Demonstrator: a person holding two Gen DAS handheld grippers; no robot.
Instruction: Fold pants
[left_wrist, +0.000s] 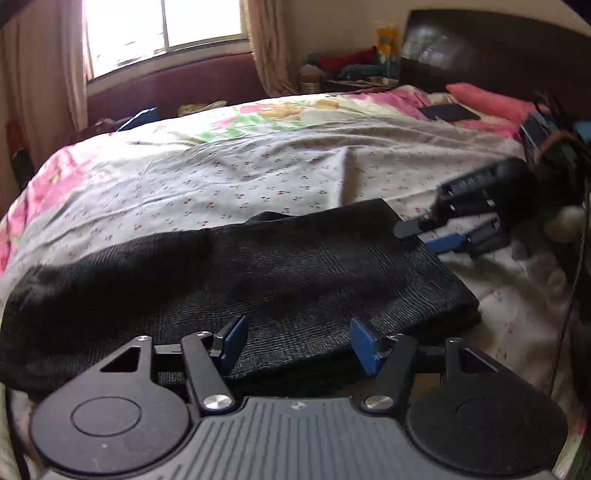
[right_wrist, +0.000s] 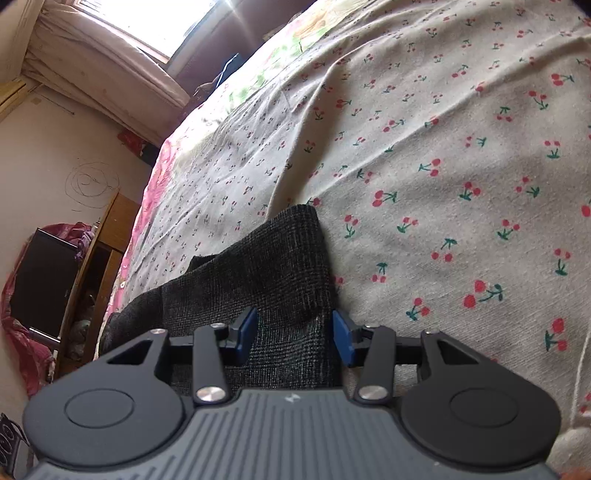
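Dark grey checked pants (left_wrist: 240, 280) lie folded lengthwise on the cherry-print bedsheet (left_wrist: 221, 177), running from left to right. My left gripper (left_wrist: 297, 341) is open, its blue pads over the near edge of the pants. My right gripper (right_wrist: 293, 332) is open too, its pads straddling the right end of the pants (right_wrist: 266, 266). The right gripper also shows in the left wrist view (left_wrist: 424, 236) at the far right corner of the pants, open, one finger above the cloth and one below.
The bed has a dark headboard (left_wrist: 498, 48) and a pink pillow (left_wrist: 484, 98) at the right. A dark phone-like object (left_wrist: 448, 112) lies near the pillow. A window (left_wrist: 162, 29) and a cluttered shelf (left_wrist: 351, 70) are behind. A wooden cabinet (right_wrist: 96, 273) stands beside the bed.
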